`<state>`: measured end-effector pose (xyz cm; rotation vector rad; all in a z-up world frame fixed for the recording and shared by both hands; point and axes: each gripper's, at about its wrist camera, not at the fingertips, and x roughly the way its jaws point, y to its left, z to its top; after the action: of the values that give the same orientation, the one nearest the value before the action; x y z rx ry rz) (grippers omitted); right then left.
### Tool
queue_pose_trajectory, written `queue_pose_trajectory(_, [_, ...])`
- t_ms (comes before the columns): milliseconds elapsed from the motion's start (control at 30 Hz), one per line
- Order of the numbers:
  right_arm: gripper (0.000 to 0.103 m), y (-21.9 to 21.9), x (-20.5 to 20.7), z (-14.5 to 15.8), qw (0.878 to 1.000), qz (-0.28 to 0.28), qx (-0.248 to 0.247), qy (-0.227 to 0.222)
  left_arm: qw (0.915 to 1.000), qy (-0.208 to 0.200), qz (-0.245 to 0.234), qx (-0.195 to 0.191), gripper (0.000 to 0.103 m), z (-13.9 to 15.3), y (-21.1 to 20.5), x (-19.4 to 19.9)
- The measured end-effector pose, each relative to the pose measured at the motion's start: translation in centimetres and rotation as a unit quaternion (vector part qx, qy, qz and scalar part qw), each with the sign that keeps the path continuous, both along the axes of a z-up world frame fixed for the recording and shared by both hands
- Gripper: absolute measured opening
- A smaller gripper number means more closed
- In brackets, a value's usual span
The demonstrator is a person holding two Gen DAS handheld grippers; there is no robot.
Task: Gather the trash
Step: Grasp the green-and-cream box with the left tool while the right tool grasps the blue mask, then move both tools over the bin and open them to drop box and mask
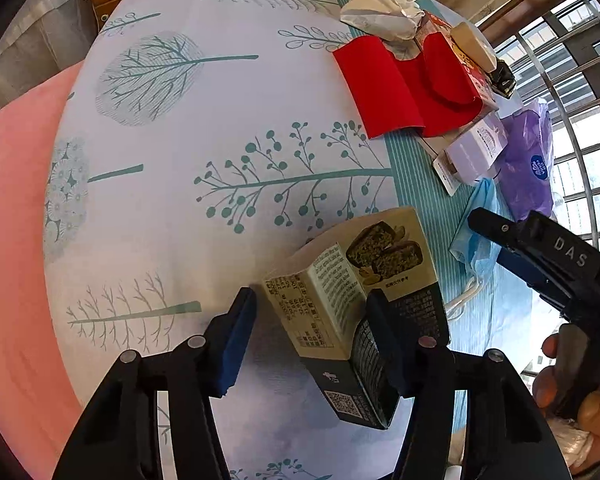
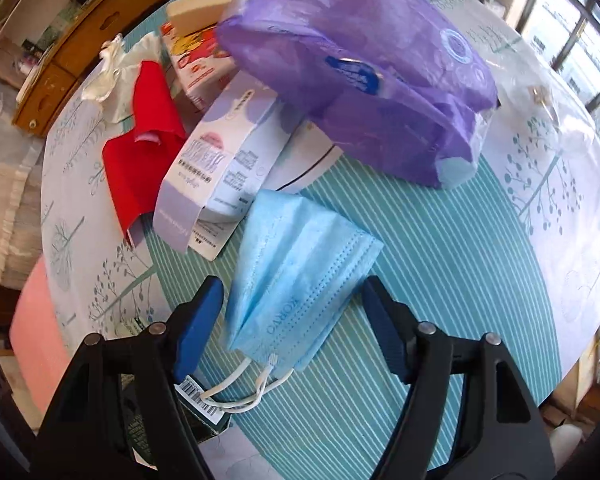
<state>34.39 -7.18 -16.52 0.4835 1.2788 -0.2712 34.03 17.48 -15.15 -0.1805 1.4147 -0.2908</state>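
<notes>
My left gripper [image 1: 312, 312] is open around a beige and black snack box [image 1: 356, 304] that lies on the tree-print tablecloth [image 1: 180, 120]; the right finger touches the box, the left finger stands apart. My right gripper [image 2: 292, 300] is open above a folded blue face mask [image 2: 296, 264] on the teal striped runner [image 2: 440, 280]. The right gripper also shows in the left wrist view [image 1: 540, 248], over the mask [image 1: 476, 236].
Farther back lie a red paper sleeve [image 2: 140, 160], a lilac carton [image 2: 216, 160], a purple plastic bag [image 2: 352, 64], a printed red box [image 1: 456, 56] and crumpled white paper [image 1: 384, 8]. A pink chair [image 1: 16, 240] stands at the table's left edge. Windows are on the right.
</notes>
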Motion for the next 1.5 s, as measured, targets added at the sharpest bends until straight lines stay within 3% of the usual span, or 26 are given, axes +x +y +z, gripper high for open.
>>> queue_pose_trajectory(67, [0.047,0.7,-0.1,0.0,1.0,0.017,-0.016,-0.004,0.9999,-0.004,-0.012,-0.003,0.043,0.1,-0.5,0.1])
queue_pose_trajectory(167, [0.027,1.1,-0.4,-0.1,0.999,0.033,-0.02,-0.012,0.9995,-0.021,-0.024,-0.001,0.034,0.8,-1.3,0.1])
queue_pose_trajectory(300, [0.013,-0.6,-1.4,0.1,0.999,0.036,0.026,-0.02,0.9982,-0.042,-0.043,0.008,0.029,1.9,-2.5,0.0])
queue_pose_trajectory(533, [0.011,-2.3,-3.6,2.8,0.995,0.054,0.054,-0.063,0.9944,-0.084,-0.061,0.02,0.025,4.9,-4.1,-1.5])
queue_pose_trajectory(867, [0.011,-5.3,-8.8,8.4,0.984,0.126,0.047,-0.117,0.9875,-0.149,-0.038,0.036,0.025,10.3,-5.1,-5.9])
queue_pose_trajectory(1167, [0.011,-8.4,-15.1,11.9,0.961,0.223,0.042,-0.158,0.9787,-0.193,0.038,0.058,0.025,13.8,-8.0,-13.2])
queue_pose_trajectory(1500, [0.011,-13.2,-22.6,13.1,0.933,0.301,0.047,-0.192,0.9633,-0.221,0.125,0.087,0.025,14.4,-12.4,-24.1])
